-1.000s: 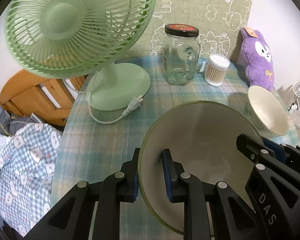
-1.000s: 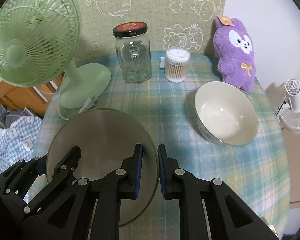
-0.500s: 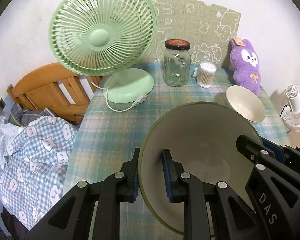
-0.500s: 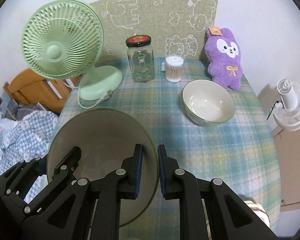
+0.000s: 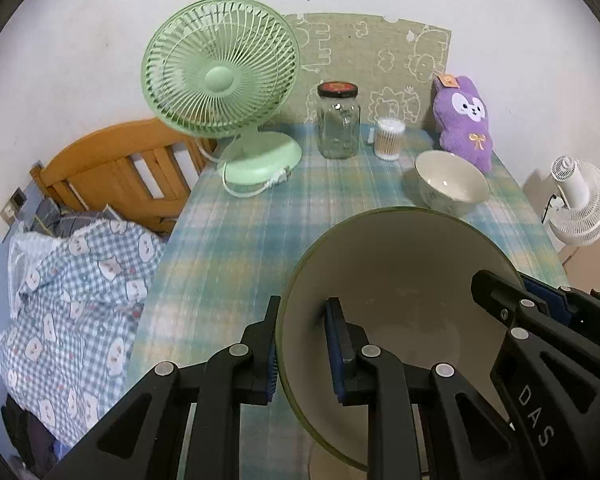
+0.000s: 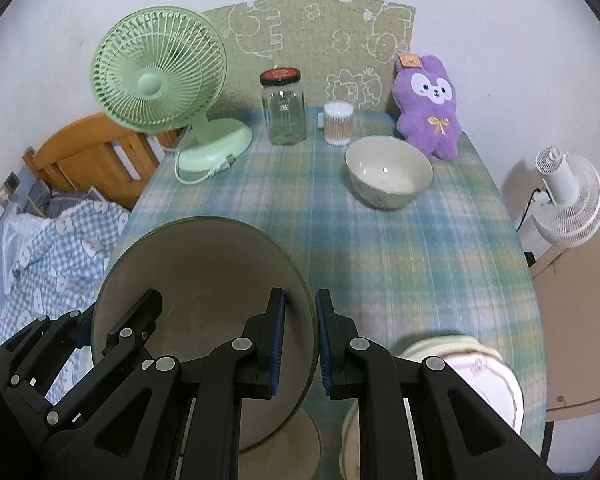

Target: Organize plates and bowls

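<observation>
A large cream bowl with a green rim (image 5: 400, 280) hangs tilted above the near part of the table, carried by both grippers. My left gripper (image 5: 303, 320) is shut on its left rim, one pad inside and one outside. My right gripper (image 6: 300, 308) is shut on the opposite rim (image 6: 310, 320). A smaller cream bowl (image 6: 388, 170) stands upright at the table's back right, well apart from both grippers. In the right wrist view, white dishes with a pinkish trim (image 6: 480, 368) lie at the near right, partly hidden behind my right gripper's finger.
A plaid tablecloth (image 5: 240, 248) covers the table. Along the back stand a green desk fan (image 5: 220, 76) with its cord, a glass jar (image 5: 338, 124), a tub of cotton swabs (image 5: 389, 138) and a purple plush (image 5: 464, 120). A bed (image 5: 80, 280) lies left, a white fan (image 5: 580, 200) right.
Both grippers have drawn back and upward together with the large bowl held between them. The fan, jar and small bowl look farther away, and the white dishes have come into the right view.
</observation>
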Tool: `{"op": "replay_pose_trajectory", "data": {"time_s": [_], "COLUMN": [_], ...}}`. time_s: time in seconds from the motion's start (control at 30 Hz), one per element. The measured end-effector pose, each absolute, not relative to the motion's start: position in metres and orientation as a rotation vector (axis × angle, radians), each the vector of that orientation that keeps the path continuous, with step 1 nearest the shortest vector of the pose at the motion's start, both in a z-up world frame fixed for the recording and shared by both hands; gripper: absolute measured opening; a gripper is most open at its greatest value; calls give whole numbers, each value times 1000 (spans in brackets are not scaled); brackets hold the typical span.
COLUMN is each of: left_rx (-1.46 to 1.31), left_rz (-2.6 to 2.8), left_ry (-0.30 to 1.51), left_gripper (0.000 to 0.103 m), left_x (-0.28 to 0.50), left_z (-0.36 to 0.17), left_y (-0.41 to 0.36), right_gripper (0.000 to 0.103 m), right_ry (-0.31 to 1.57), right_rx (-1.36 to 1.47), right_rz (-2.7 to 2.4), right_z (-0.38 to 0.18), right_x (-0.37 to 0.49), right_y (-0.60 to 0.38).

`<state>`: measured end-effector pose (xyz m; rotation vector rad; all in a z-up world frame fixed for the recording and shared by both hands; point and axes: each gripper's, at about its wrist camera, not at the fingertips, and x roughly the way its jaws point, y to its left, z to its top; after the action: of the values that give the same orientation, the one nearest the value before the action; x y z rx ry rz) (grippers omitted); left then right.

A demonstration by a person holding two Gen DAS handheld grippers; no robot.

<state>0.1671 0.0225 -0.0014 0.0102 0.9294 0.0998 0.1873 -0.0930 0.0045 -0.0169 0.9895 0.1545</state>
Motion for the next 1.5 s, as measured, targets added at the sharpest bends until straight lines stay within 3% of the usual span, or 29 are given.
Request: {"op": "replay_pose_trajectory", "data": {"time_s": [0.53, 1.43, 1.5], "left_rx": [-4, 13, 11], "left_rz": [117, 139, 134], "left_ry": [1016, 1086, 1092], "left_gripper": [18, 19, 26], "left_x": [109, 107, 108], "left_z": [-44, -80, -80], "left_y": [8, 11, 11], "right_gripper": [18, 20, 20], "right_ry": [1075, 1142, 1143], "right_rx": [-26, -40, -35], "right_rz": [169, 164, 170], "right_z": [-41, -80, -80], "right_x": [132, 134, 135], "right_y": [-110, -104, -104]}}
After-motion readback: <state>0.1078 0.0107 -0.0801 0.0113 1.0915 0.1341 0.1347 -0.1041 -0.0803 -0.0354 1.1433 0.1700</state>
